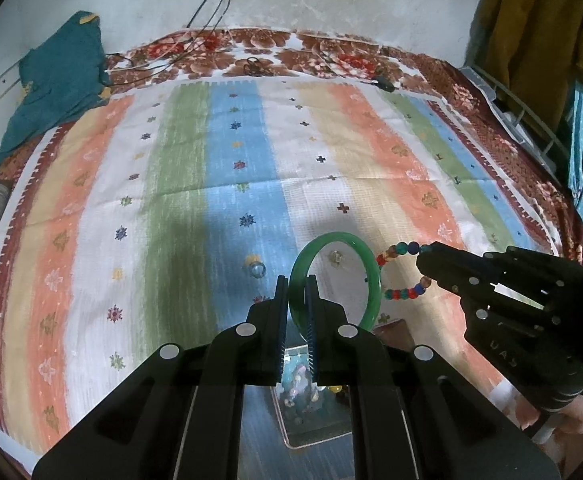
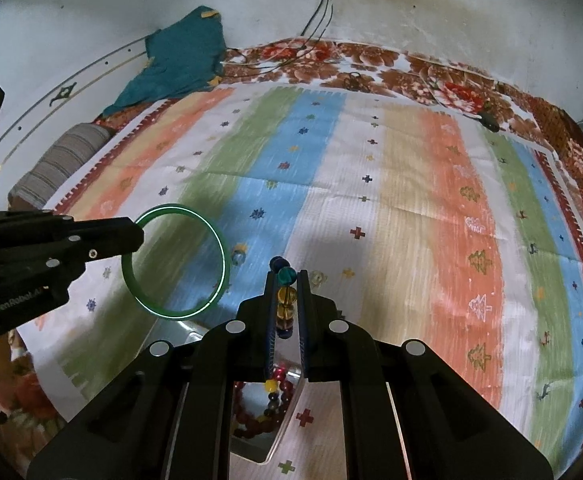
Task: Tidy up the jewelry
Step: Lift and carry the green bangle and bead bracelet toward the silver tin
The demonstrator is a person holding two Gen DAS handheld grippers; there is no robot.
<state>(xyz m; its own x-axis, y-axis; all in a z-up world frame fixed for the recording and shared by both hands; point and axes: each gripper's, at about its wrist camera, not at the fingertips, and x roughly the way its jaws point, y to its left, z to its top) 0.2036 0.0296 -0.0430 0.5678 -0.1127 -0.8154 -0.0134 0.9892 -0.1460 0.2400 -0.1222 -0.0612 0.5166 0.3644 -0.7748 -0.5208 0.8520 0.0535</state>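
Holding one piece of jewelry in each gripper above the striped bedspread [image 1: 219, 152].

The left gripper [image 1: 296, 320] pinches the rim of a green bangle [image 1: 373, 276], which stands upright in the air. The right gripper [image 2: 287, 312] is pressed onto a multicolored bead bracelet [image 2: 286, 276], just beside the bangle. A clear tray [image 2: 251, 454] lies below them, with a dark red bead strand [image 2: 259, 420] inside it.

striped sheet [image 1: 227, 168] ahead open; ring [image 1: 258, 269] near tools
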